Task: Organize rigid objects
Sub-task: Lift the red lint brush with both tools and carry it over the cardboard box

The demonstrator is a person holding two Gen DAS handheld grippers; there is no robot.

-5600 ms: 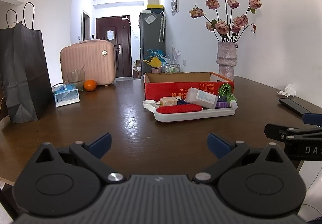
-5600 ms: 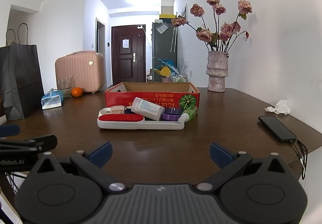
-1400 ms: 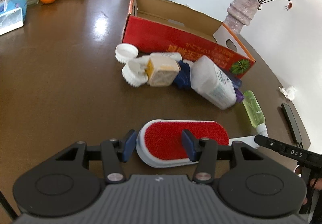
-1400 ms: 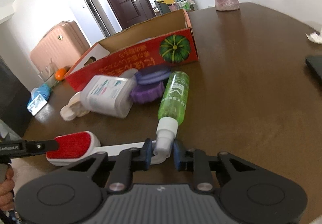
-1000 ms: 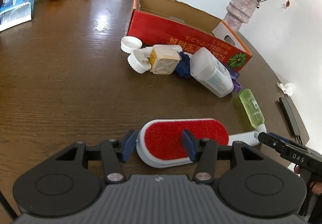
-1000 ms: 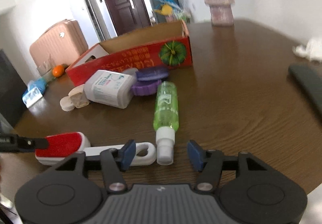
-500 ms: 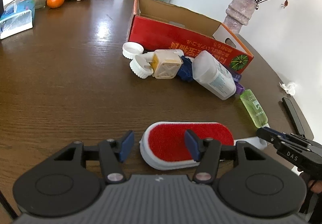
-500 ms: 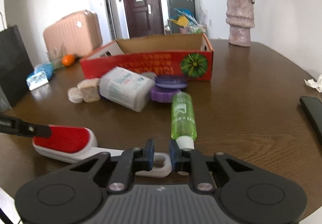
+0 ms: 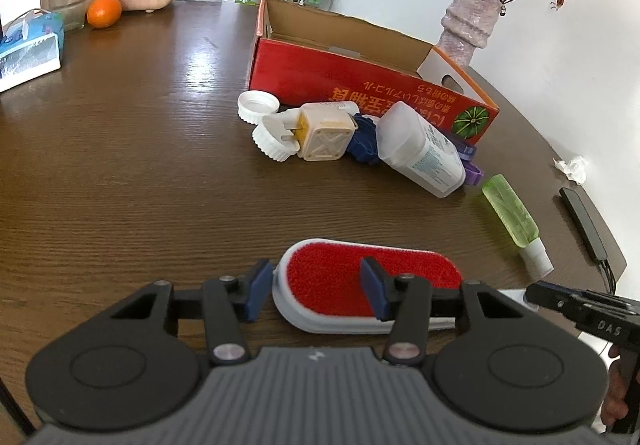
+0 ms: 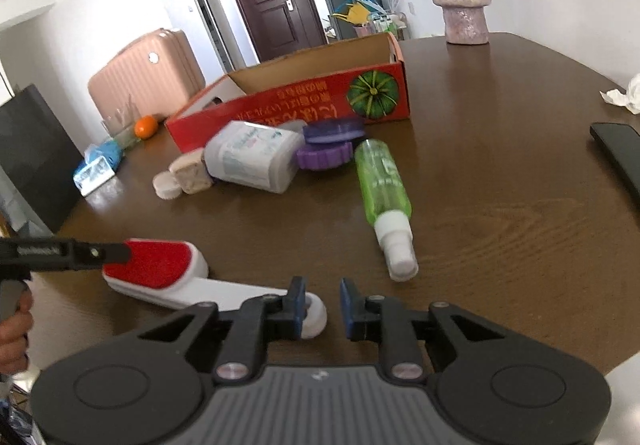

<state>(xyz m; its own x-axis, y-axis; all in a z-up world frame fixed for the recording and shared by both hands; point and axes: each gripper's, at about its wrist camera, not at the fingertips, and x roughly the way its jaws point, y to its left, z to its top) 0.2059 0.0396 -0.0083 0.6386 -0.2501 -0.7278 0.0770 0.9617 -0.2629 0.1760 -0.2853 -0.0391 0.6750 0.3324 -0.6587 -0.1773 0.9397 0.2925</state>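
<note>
A white lint brush with a red pad (image 9: 372, 277) lies on the brown table (image 9: 120, 173). My left gripper (image 9: 316, 295) is open around its head, one finger at the head's left end, the other over the red pad. My right gripper (image 10: 323, 305) is slightly open at the looped end of the brush handle (image 10: 312, 315), which sits by its left finger. A green spray bottle (image 10: 384, 185) lies just ahead. A white bottle (image 9: 420, 153), white caps (image 9: 258, 107), a yellow-capped jar (image 9: 324, 129) and purple lids (image 10: 328, 145) lie before the red cardboard box (image 9: 360, 77).
A black phone (image 10: 620, 153) with cable and a crumpled tissue (image 9: 572, 167) lie at the right. A vase of roses (image 9: 464, 25) stands behind the box. A tissue pack (image 9: 28, 49), a glass and an orange (image 9: 104, 11) sit far left.
My right gripper has opened slightly and shifted right off the handle loop. My left gripper has opened a little around the brush head. The brush has stayed on the table.
</note>
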